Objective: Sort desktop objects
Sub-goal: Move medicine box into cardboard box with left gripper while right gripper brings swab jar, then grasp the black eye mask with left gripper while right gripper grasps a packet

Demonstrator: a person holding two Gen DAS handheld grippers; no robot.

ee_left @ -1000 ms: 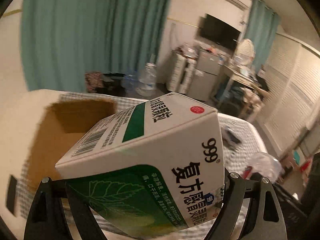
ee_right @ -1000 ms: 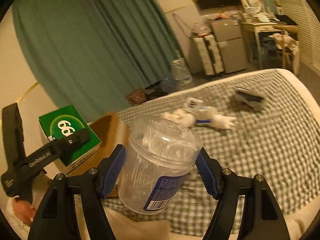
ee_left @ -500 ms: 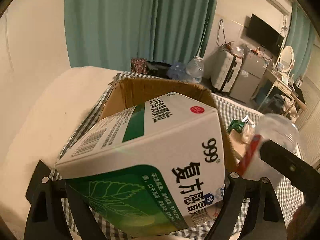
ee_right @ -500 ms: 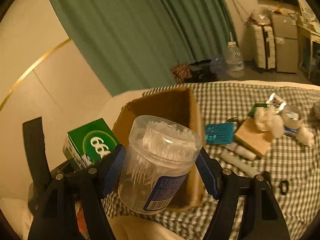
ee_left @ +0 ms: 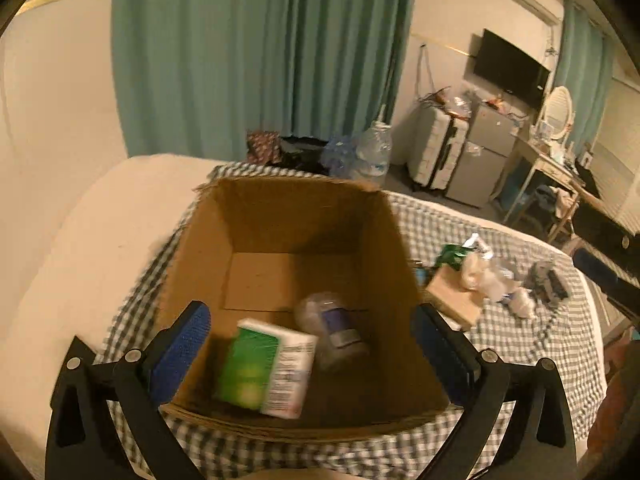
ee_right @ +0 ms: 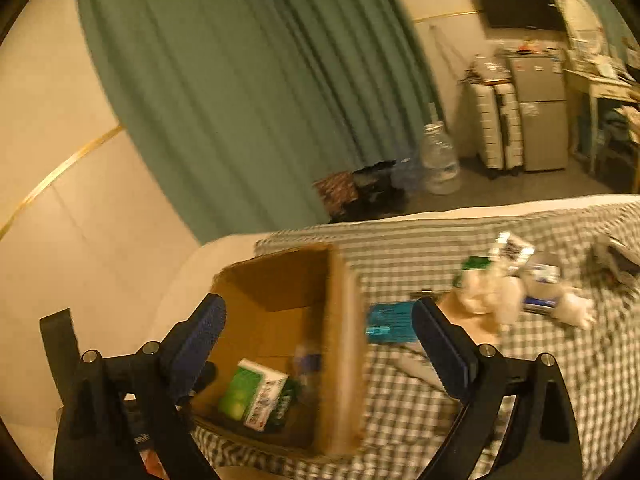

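Observation:
An open cardboard box [ee_left: 394, 240] stands on the checked cloth; it also shows in the right wrist view [ee_right: 344, 320]. Inside it lie the green and white medicine box [ee_left: 266, 366] [ee_right: 254, 394] and the clear plastic jar [ee_left: 334, 330], which is blurred in the right wrist view [ee_right: 308, 364]. My left gripper [ee_left: 312, 352] is open and empty above the box's near edge. My right gripper [ee_right: 320, 344] is open and empty above the box's right wall.
To the right of the box on the checked cloth [ee_left: 560, 344] lie a wooden block [ee_left: 454, 296], a blue packet [ee_right: 390, 318], white wrapped items [ee_right: 504, 292] and a green packet [ee_left: 450, 254]. A white bed surface [ee_left: 80, 248] lies to the left.
Both grippers have opened. The medicine box and the jar have left them and now lie inside the cardboard box. Both cameras now look down at the box.

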